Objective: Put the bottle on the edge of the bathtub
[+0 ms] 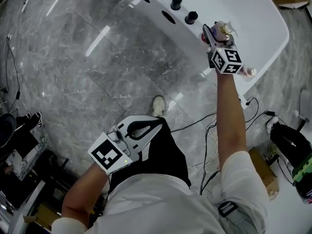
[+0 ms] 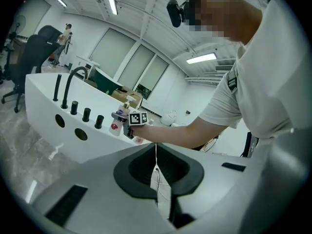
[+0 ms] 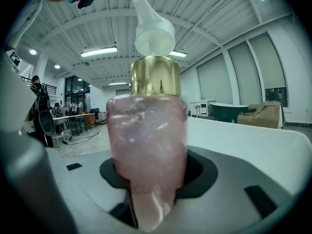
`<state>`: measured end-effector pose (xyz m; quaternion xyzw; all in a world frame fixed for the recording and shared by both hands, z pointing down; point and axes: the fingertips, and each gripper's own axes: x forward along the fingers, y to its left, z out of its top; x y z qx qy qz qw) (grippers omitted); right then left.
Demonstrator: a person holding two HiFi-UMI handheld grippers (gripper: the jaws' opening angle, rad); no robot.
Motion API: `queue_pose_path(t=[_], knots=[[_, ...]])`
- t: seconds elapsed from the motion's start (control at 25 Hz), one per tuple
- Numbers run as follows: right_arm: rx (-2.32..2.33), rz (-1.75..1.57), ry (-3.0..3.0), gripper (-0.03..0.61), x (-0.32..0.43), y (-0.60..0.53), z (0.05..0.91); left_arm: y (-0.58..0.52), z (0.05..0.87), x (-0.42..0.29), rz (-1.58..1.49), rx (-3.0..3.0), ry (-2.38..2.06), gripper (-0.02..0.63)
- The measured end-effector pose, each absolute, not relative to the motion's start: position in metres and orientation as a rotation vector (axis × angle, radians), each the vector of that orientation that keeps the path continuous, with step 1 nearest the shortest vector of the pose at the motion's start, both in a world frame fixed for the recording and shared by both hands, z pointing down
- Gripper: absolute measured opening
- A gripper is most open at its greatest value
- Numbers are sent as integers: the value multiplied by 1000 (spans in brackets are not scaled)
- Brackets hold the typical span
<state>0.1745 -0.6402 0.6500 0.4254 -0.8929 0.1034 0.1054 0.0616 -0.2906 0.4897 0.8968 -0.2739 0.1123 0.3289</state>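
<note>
The left gripper [image 1: 146,129] hangs over the grey floor [image 1: 97,57] beside the person's leg, its 2 jaws pressed together on nothing. The right gripper [image 1: 213,37] pinches the pink pump bottle [image 3: 148,140] upright at the bathtub [image 1: 253,18] edge, just past the black knobs [image 1: 191,17]; whether it touches the rim is unclear

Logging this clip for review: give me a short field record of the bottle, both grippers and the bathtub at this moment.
bottle: pink, gold collar, white pump
right gripper: shut on the bottle, held at the bathtub's rim
left gripper: shut, nothing between its jaws, low beside the black shorts
bathtub: white, black knobs along its rim
placement: whether the bottle touches the rim cannot be told
</note>
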Motion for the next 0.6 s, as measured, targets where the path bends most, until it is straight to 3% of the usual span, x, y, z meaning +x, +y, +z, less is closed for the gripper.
queue_pose_path(t=[0.6], knots=[[1285, 149, -2644, 215, 167, -666, 673, -310, 523, 54, 289, 2289, -711, 20]])
